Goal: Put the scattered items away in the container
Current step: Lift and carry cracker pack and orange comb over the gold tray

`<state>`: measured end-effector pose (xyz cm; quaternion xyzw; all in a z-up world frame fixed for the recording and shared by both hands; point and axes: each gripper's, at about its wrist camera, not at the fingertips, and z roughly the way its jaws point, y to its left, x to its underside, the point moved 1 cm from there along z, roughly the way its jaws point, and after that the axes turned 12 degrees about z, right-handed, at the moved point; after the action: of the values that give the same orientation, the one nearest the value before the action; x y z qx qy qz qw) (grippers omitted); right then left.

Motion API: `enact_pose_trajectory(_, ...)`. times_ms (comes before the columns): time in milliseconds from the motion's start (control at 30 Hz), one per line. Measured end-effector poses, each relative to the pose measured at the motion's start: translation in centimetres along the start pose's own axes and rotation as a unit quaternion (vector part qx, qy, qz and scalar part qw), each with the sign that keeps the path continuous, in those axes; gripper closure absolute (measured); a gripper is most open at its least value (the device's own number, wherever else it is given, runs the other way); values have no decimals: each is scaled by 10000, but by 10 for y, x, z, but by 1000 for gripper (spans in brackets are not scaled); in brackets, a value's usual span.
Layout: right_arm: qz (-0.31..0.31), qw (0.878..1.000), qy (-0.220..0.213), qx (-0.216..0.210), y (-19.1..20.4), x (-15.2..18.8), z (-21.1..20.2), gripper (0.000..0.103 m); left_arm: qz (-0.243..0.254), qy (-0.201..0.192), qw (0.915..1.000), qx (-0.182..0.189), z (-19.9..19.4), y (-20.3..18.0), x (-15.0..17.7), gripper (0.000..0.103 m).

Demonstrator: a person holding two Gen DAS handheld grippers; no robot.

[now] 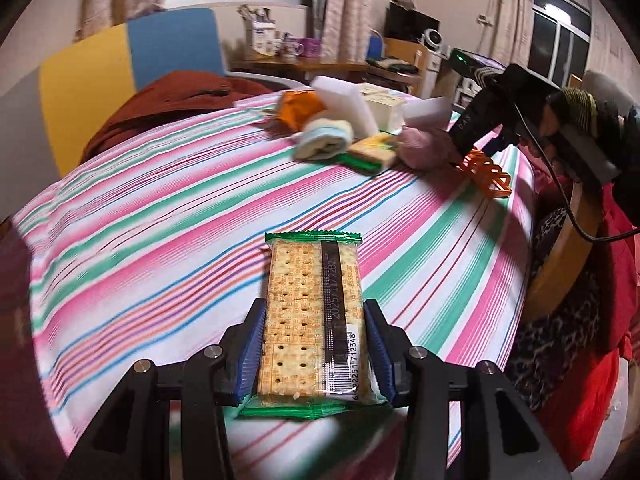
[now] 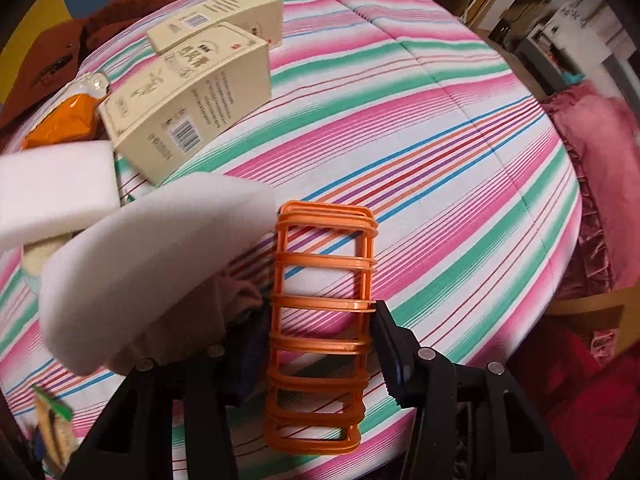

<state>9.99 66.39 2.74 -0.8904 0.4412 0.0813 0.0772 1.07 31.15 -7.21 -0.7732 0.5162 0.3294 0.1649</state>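
A clear packet of crackers with green ends sits lengthwise between the blue pads of my left gripper, which is shut on it above the striped bedspread. My right gripper is shut on a flat orange lattice basket, folded, held tilted off the bed; in the left wrist view that gripper and basket are at the far right. The scattered pile lies beside it: white foam blocks, two cream boxes, an orange pouch, a rolled pale cloth, another cracker packet, a pink soft item.
A rust-brown garment lies at the bed's far left edge, before a blue and yellow chair. A wooden rim and red fabric border the bed's right side. A cluttered desk stands behind.
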Motion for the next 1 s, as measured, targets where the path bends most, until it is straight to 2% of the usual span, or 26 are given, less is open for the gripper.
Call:
enact_pose_trajectory(267, 108, 9995, -229, -187, 1, 25, -28, 54, -166, -165, 9996, -162, -18, 12, 23, 55)
enact_pose_trajectory(400, 253, 9984, -377, -346, -14, 37, -47, 54, -191, -257, 9993, -190, -20, 14, 27, 55)
enact_pose_trajectory(433, 297, 9977, -464, -397, 4, 45, -39, 54, -206, -283, 9992, -180, -21, 14, 27, 55)
enact_pose_trajectory(500, 365, 9957, -685, -496, 12, 56, -44, 54, -211, -324, 9991, -175, -22, 15, 29, 55)
enact_pose_trajectory(633, 307, 9866, -1122, -1147, 18, 74, -63, 54, -229, -359, 9989, -181, -24, 15, 29, 55)
enact_pose_trajectory(700, 249, 9799, -1265, -1523, 27, 107, -71, 54, -230, -362, 9989, -208, -24, 14, 30, 55)
enact_pose_trajectory(767, 177, 9731, -1374, -1842, 30, 120, -75, 54, -257, -399, 9986, -217, -26, 14, 30, 55)
enact_pose_trajectory(833, 56, 9651, -1390, -2220, 42, 132, -64, 54, -281, -482, 9982, -226, -32, 14, 30, 55)
enact_pose_trajectory(867, -35, 9613, -1394, -2377, 53, 135, -46, 54, -299, -525, 9979, -241, -36, 15, 30, 55)
enact_pose_trajectory(900, -134, 9583, -1396, -2492, 65, 125, -21, 54, -325, -565, 9976, -248, -40, 15, 30, 55)
enact_pose_trajectory(1000, -466, 9485, -1411, -2798, 98, 125, 3, 54, -385, -702, 9963, -304, -55, 19, 30, 55)
